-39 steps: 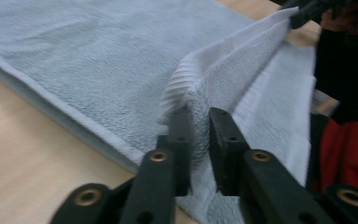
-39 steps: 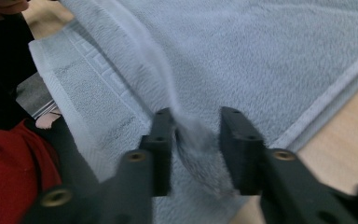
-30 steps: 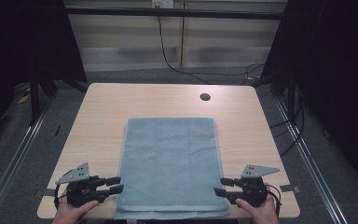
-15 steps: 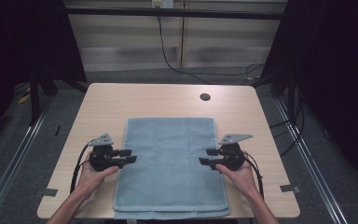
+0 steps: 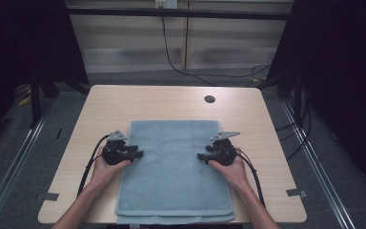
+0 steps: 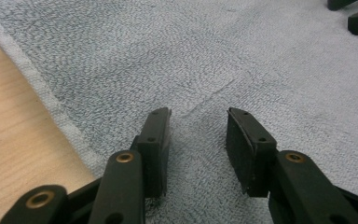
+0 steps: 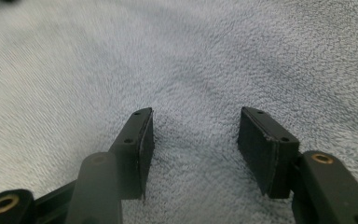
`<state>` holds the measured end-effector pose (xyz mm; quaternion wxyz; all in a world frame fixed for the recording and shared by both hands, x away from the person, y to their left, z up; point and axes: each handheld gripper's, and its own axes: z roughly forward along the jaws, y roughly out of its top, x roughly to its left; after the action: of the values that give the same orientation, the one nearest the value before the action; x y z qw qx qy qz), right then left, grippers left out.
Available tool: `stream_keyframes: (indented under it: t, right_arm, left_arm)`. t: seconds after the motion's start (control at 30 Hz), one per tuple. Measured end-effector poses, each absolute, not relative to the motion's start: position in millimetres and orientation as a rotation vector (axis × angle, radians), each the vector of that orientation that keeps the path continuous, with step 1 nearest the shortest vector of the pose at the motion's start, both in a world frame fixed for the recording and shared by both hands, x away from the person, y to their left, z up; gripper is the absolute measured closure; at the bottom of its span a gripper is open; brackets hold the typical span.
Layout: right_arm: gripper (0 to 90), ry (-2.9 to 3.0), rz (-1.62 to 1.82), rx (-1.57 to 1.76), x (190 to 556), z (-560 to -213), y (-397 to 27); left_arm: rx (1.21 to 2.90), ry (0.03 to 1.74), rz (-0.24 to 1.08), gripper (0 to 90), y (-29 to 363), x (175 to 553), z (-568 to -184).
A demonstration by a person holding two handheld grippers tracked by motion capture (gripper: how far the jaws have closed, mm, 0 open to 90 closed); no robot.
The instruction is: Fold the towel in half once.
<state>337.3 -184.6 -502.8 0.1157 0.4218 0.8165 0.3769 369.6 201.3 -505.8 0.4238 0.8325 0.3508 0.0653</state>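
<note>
Both hands [image 5: 106,164] advanced (palms down), tongs [image 5: 139,154] parted over towel [image 5: 174,167].

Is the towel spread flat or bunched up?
Spread flat: the towel lies as a smooth rectangle on the table; at its near edge a second layer edge shows.

Blue-grey towel [image 5: 174,176] flat on table, near edge overhanging.
</note>
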Motion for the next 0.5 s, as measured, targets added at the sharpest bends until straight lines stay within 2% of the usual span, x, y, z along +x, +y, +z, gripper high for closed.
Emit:
stream_keyframes:
  t: [0.3, 0.5]
  right_arm:
    - [45.7, 2.421, 1.068, 1.192, 314, -502, -185]
    - [45.4, 2.416, 1.111, 1.199, 300, -503, -191]
  left_arm:
    - [2.084, 0.841, 0.183, 60.6, 199, 347, -508]
    - [2.099, 0.817, 0.138, 60.6, 201, 336, -507]
